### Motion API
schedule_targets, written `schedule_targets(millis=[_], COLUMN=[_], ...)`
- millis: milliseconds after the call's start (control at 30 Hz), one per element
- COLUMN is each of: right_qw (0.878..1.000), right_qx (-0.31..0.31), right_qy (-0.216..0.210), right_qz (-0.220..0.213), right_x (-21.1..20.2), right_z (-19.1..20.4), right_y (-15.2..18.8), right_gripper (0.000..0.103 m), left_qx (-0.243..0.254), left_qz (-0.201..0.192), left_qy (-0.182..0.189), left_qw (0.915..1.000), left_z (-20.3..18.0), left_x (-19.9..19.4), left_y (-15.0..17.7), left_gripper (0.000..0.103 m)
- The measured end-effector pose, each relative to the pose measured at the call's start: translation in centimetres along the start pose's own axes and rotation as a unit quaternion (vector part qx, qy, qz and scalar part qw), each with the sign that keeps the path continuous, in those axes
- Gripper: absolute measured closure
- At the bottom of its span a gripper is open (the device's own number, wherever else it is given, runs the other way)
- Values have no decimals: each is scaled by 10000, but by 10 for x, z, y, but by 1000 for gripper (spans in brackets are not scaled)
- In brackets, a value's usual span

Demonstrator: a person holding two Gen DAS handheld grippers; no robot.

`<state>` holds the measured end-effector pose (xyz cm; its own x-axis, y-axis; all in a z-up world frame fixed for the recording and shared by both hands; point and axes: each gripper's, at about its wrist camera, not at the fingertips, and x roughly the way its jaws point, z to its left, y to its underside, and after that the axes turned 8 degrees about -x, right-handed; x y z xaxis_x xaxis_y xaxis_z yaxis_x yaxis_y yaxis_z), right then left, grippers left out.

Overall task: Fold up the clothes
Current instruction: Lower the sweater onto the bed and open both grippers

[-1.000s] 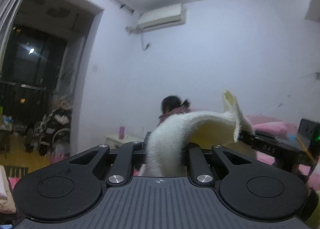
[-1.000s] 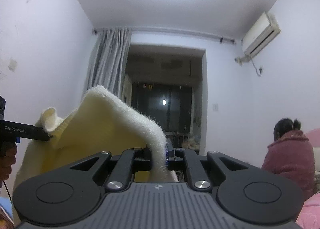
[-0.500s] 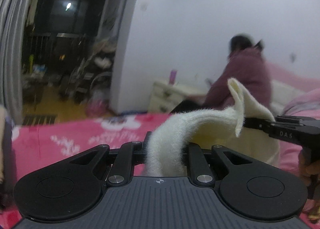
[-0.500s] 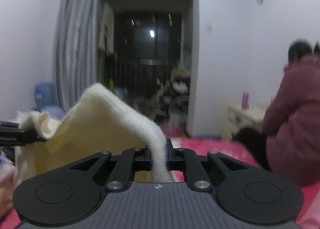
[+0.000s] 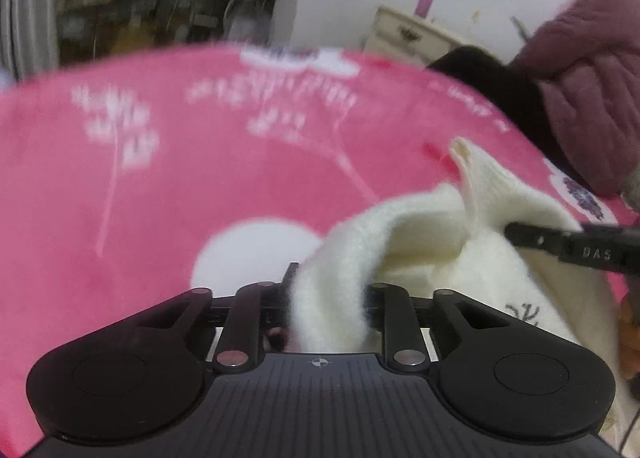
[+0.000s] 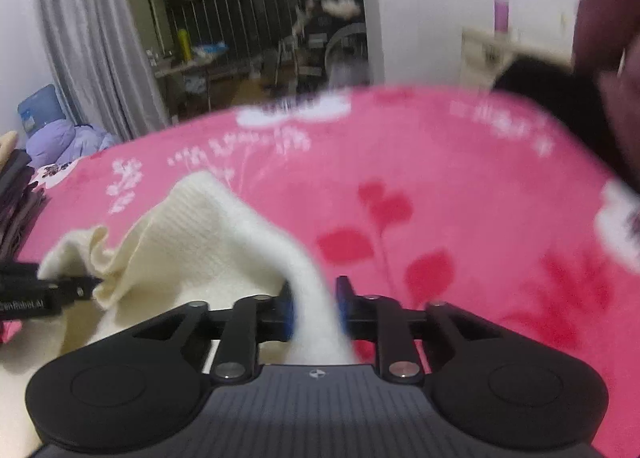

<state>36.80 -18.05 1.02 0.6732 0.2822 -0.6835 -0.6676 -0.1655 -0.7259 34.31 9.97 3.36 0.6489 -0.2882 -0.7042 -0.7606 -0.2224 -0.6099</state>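
Left gripper (image 5: 326,298): nearest in the left wrist view, tilted down over the bed; its jaws are opening, with a thick fold of the cream knit lying between them. The fluffy cloth fills the gap, so I cannot tell whether the pads still press on it.
Right gripper (image 6: 314,306): likewise angled down at the bed; its jaws are opening, and a strip of the same knit runs up between the blue-faced fingers (image 6: 286,316). A gap shows on the right side of the strip, so the cloth looks loose there.
Cream sweater (image 5: 452,242): stretched between the two grippers, sagging in the middle, low over the bedspread. One ribbed corner stands up beyond the right gripper's black finger, which crosses in from the right edge of the left wrist view. Dark stitched marks show on the hanging part lower right.
Same sweater, right wrist view (image 6: 188,242): bunched in folds to the left, with the left gripper's finger reaching in from the left edge at its crumpled corner.
Pink bedspread (image 6: 440,186): under everything, patterned with red leaves and white flowers, blurred.
Dark clothes pile (image 6: 16,198): at the bed's left edge.
Seated person (image 5: 588,70): in a maroon padded jacket, at the far right side of the bed.
Cream nightstand (image 5: 408,34): beyond the bed against the wall, a purple bottle (image 5: 425,0) on top.
Grey curtain (image 6: 92,38): far left, beside a dark cluttered balcony.
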Motion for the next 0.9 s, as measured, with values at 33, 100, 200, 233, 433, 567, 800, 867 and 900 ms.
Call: schedule_targets(millis=[33, 100, 200, 233, 433, 567, 800, 867, 900], right_qw=[9998, 9983, 9929, 9912, 9806, 9694, 9594, 9581, 9578], right_qx=[150, 511, 1034, 1131, 1626, 2111, 2298, 2086, 1960], right_qy=[-81, -272, -588, -693, -1088, -1225, -1380, -1684, -1811], right_qz=[48, 64, 41, -6, -83, -280, -881, -1010, -1072], right_x=[6, 11, 18, 17, -4, -25, -103, -141, -160], right_z=[-7, -23, -45, -48, -64, -76, -66, -49, -40], right_y=[3, 10, 19, 22, 19, 14, 7, 13, 18], right_gripper=[47, 27, 20, 18, 7, 6, 6, 6, 6], left_qx=[-253, -1008, -1916, -2053, -3202, -3458, -2912, -2564, -2318], left_qz=[145, 242, 319, 338, 618, 377, 62, 117, 155], left_qy=[110, 549, 989, 1045, 1753, 1723, 1410, 1556, 1618], left_qw=[9995, 9931, 9760, 9725, 9289, 9216, 9462, 9539, 9591], left_z=[9, 31, 56, 58, 77, 82, 58, 46, 39], left_x=[4, 4, 1, -1, -8, -27, -101, -130, -145], left_y=[1, 3, 5, 6, 1, -10, -8, 2, 9], left_gripper=[73, 65, 64, 64, 52, 43, 43, 43, 43])
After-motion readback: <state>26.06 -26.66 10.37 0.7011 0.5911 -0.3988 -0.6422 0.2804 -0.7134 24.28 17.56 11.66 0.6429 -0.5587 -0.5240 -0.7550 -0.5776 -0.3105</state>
